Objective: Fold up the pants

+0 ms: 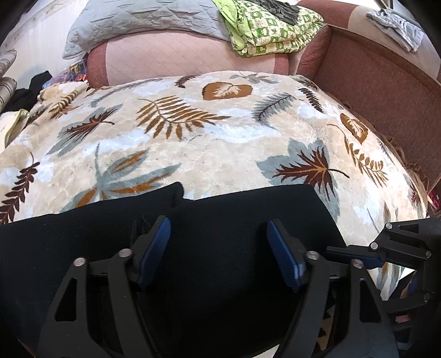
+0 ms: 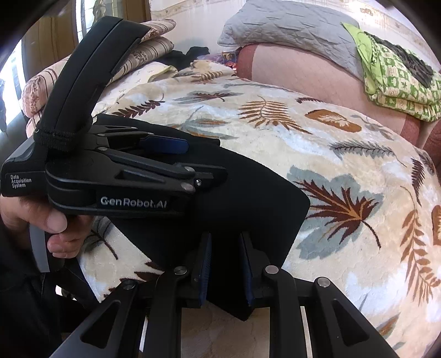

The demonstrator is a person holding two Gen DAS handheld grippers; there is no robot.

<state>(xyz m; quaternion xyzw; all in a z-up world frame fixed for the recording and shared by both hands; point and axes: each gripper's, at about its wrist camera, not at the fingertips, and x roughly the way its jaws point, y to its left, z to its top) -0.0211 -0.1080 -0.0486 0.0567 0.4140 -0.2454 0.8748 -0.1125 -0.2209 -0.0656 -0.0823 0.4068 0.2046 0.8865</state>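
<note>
Black pants (image 1: 248, 209) lie folded on the leaf-patterned blanket (image 1: 215, 154) near its front edge. My left gripper (image 1: 217, 234) hovers over them with the blue pads (image 1: 162, 234) far apart and the cloth lying flat beneath; it is open. From the right wrist view the left gripper (image 2: 198, 162) reaches in from the left over the pants (image 2: 256, 198), held by a hand (image 2: 55, 220). My right gripper (image 2: 226, 261) is shut on the near corner of the pants, black cloth pinched between its pads. Its fingers (image 1: 355, 257) show at the pants' right edge.
Behind the blanket rises a pink and red sofa back (image 1: 179, 57) with a grey quilted pillow (image 1: 143, 24) and a folded green patterned blanket (image 1: 275, 27) on top. A grey garment (image 1: 397, 24) lies far right. Striped cushions (image 2: 154, 46) and dark clothes (image 2: 193, 53) sit far left.
</note>
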